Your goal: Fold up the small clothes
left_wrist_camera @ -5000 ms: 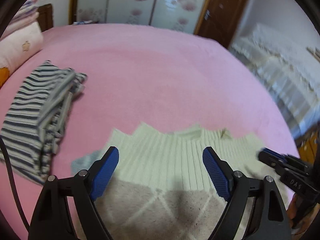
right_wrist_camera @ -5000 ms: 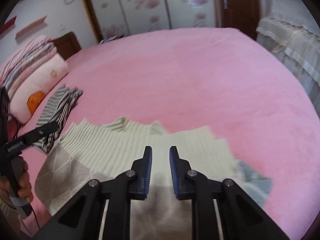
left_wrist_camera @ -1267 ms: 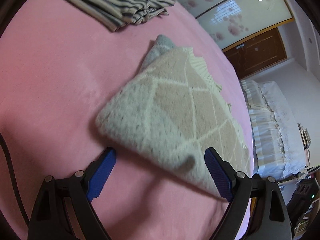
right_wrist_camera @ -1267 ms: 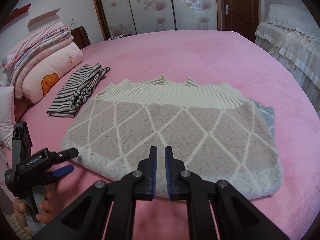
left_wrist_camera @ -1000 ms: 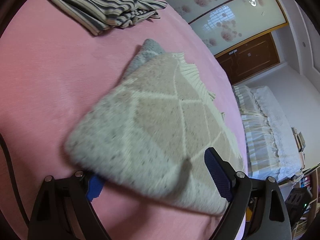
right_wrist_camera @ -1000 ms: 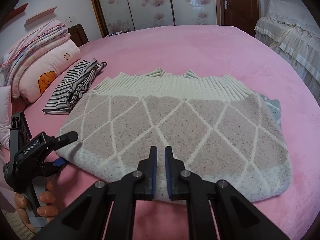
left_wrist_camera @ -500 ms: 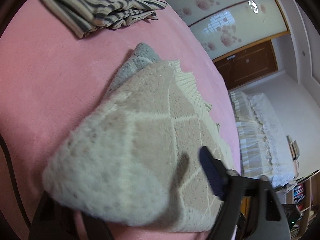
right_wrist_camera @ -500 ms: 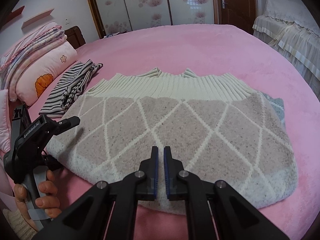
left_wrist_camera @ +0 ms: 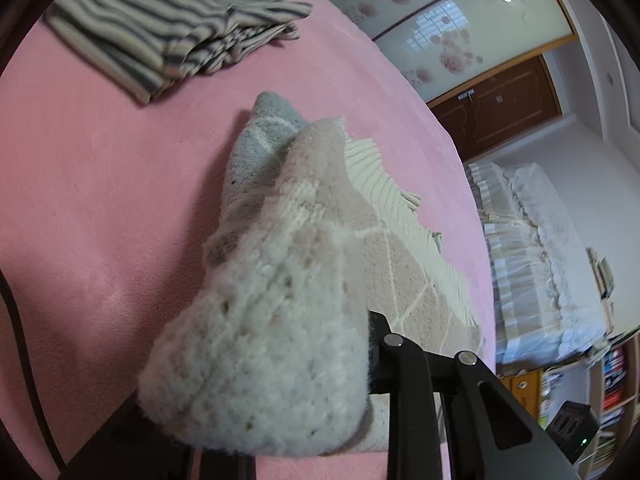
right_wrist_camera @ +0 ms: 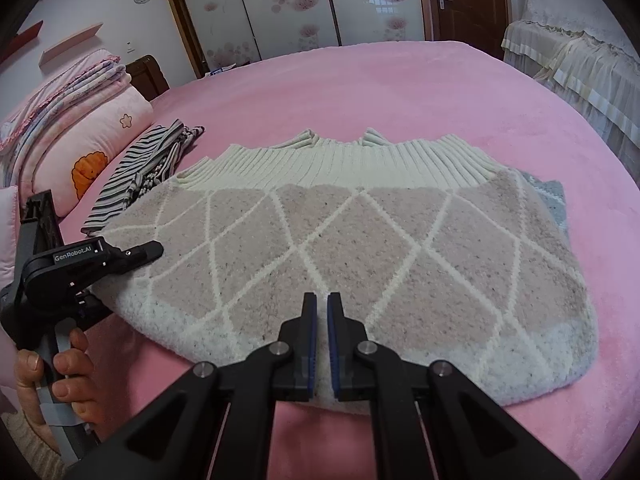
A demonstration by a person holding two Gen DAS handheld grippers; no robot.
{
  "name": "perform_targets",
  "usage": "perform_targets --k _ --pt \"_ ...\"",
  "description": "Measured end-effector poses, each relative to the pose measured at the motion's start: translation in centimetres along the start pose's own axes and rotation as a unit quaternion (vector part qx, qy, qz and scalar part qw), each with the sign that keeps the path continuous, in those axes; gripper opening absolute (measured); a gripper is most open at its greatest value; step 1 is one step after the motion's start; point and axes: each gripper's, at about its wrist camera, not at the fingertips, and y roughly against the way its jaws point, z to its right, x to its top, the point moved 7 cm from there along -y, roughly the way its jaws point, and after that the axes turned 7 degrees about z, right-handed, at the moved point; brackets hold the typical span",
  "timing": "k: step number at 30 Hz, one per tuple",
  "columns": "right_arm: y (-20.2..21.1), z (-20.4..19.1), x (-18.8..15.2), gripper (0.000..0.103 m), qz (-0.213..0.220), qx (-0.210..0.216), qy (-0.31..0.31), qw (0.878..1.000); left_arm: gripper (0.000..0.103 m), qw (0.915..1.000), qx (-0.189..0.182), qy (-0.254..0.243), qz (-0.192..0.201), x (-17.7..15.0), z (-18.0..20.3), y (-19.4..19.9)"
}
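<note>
A folded knit sweater [right_wrist_camera: 360, 248], beige with a white diamond pattern and a cream ribbed hem, lies on the pink bed [right_wrist_camera: 400, 92]. A grey sleeve end [right_wrist_camera: 554, 196] sticks out at its right. My left gripper [right_wrist_camera: 132, 258] is shut on the sweater's near left corner [left_wrist_camera: 260, 360], which bunches over its fingers and hides them in the left wrist view. My right gripper [right_wrist_camera: 322, 312] is shut and empty, just above the sweater's near edge.
A folded striped garment [right_wrist_camera: 148, 168] lies left of the sweater, also in the left wrist view [left_wrist_camera: 172, 28]. Pillows and folded quilts [right_wrist_camera: 68, 128] are stacked at the far left. A second bed with a lace cover [right_wrist_camera: 580, 48] stands to the right.
My left gripper slid onto the sweater's left corner and closed on it; the corner now bunches up over the fingers. My right gripper stayed shut and barely moved.
</note>
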Motion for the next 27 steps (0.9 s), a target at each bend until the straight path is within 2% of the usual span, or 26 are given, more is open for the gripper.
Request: perform_targets --k 7,12,19,27 --pt "0.9 0.7 0.7 0.005 0.007 -0.004 0.003 1.0 0.021 0.998 -0.003 -0.057 0.027 0.5 3.4 2.0" --pt "0.9 0.7 1.6 0.005 0.014 0.0 0.007 1.0 0.021 0.9959 0.003 -0.086 0.03 0.7 4.8 2.6" --pt "-0.8 0.0 3.3 0.005 0.022 0.006 0.013 1.0 0.021 0.9939 0.001 -0.105 0.034 0.9 5.9 3.3" --pt "-4.6 -1.4 5.2 0.001 0.032 0.013 0.018 0.999 0.021 0.9839 0.005 -0.169 0.058 0.5 9.0 4.5"
